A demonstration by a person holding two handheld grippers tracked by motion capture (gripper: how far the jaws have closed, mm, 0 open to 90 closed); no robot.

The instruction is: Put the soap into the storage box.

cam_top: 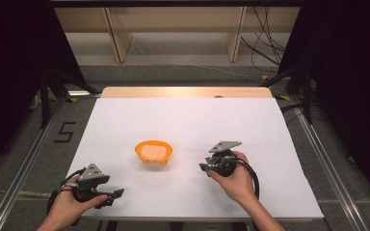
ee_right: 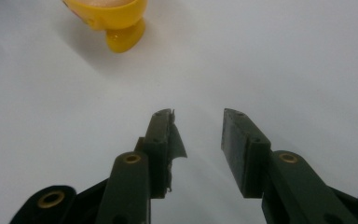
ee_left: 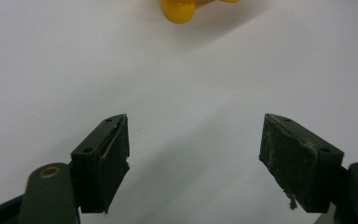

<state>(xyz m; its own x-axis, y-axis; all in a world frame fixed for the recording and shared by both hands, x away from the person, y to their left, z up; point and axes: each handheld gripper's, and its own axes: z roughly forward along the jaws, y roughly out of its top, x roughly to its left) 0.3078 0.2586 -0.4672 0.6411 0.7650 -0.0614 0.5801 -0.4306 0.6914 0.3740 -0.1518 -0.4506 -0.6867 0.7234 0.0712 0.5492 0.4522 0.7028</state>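
Note:
An orange-yellow bowl (cam_top: 153, 152) with stubby feet stands near the middle of the white table (cam_top: 183, 120). My left gripper (cam_top: 117, 195) rests low at the front left, held in a hand, its jaws wide open and nothing between them; the bowl's foot (ee_left: 179, 10) peeks in at the top of the left gripper view. My right gripper (cam_top: 204, 168) hovers to the right of the bowl, pointing toward it. Its jaws stand a little apart and empty (ee_right: 198, 114), and the bowl (ee_right: 107, 16) sits ahead at upper left.
The white sheet ends at a wooden strip (cam_top: 188, 92) along the far edge. Metal rails (cam_top: 24, 163) run along both sides of the table, with cables (cam_top: 265, 48) on the floor beyond.

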